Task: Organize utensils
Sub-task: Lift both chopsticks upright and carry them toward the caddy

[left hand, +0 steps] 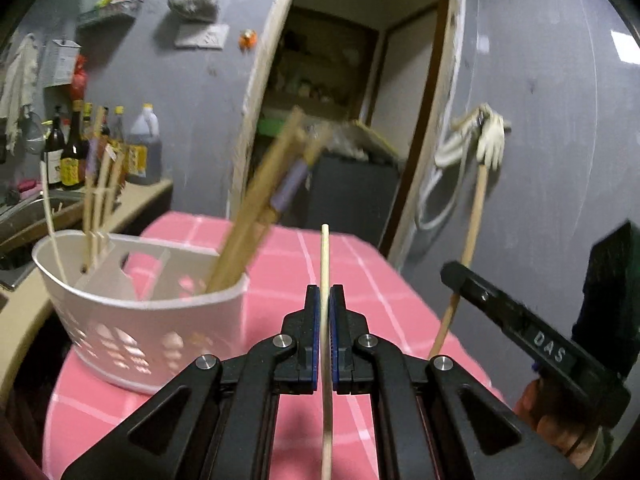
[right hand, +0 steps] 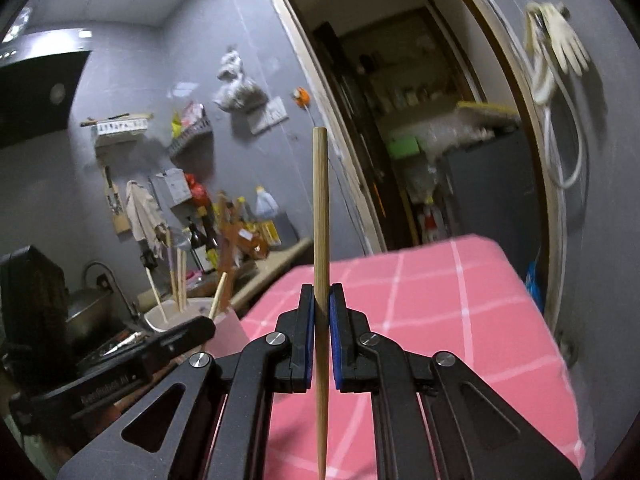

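Wooden chopsticks pinched, one per gripper

Left gripper [left hand: 325, 300] pinches pale chopstick [left hand: 325, 256] above pink checked tablecloth [left hand: 360, 272], right of white basket [left hand: 140, 312]. Right gripper [right hand: 322, 300] pinches darker chopstick [right hand: 321, 208]; only right view shows sink [right hand: 86, 312].

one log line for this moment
left hand-held gripper: shut on thin pale chopstick | right hand-held gripper: shut on thicker wooden chopstick | white plastic basket: on table

Table [left hand: 352, 280] covered with pink checked cloth [right hand: 460, 312]; white perforated plastic basket [left hand: 160, 320] stands directly on it near its left edge, beside the kitchen counter [left hand: 136, 204].
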### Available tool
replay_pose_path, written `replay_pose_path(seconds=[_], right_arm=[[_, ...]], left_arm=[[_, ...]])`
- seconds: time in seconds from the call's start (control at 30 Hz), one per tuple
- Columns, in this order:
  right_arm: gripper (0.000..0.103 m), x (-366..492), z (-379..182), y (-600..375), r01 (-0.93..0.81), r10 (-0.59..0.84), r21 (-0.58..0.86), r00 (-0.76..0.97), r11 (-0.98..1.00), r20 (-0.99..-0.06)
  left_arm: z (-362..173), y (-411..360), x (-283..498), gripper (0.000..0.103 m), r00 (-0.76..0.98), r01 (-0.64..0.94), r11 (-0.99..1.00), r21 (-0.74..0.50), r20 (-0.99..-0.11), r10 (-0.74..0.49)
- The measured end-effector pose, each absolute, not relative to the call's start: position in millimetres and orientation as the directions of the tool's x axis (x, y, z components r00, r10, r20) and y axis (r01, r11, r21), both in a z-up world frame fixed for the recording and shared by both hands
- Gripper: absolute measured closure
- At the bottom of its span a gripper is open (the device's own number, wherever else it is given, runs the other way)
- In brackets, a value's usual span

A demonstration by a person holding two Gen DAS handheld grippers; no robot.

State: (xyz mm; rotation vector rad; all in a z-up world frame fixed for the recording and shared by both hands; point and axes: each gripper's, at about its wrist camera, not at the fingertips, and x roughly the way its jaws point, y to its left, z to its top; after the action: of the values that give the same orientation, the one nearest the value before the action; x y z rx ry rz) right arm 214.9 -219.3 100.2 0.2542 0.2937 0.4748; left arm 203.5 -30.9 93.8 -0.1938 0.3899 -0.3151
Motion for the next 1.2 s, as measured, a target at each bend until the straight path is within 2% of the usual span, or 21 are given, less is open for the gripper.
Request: replay_pose_path(seconds=[0.23,0.6,0.73,0.97,1.2], right_arm=[[0.098,208.5,133.8,-197.5,-0.480,0.531,0.295,0.838,0.826,-0.125],[0.098,220.8,183.5,-136.7,-0.599,0.610,0.222,0.792,0.769,0.026],[0.098,227.8,188.4,-112.8,-0.584,0.584,0.167,0.810,0.794,0.054],[0.098,240.2,173.8,-86.8,-0.556,0.555,0.109,0.831,0.824,0.044],[0.098,255.3,153.3,-74.6,-0.541,0.544,0.110,0.839,0.834,-0.003]], left_arm=[[127.1,17.3,199.8,0.101,0.934,0.228,0.930,-0.289,-0.205,-0.293],[164.5,123.3,220.8,0.101,0.994,0.095,0.936,-0.338,-0.012,-0.105],[168.6,157.0,233.0,0.101,0.998,0.057,0.931,-0.360,0.026,-0.051],[159.5,171.3,245.9,0.101,0.999,0.024,0.940,-0.341,0.051,-0.007],[138.9,172.7,261.3,0.101,0.999,0.030,0.945,-0.325,0.019,-0.025]])
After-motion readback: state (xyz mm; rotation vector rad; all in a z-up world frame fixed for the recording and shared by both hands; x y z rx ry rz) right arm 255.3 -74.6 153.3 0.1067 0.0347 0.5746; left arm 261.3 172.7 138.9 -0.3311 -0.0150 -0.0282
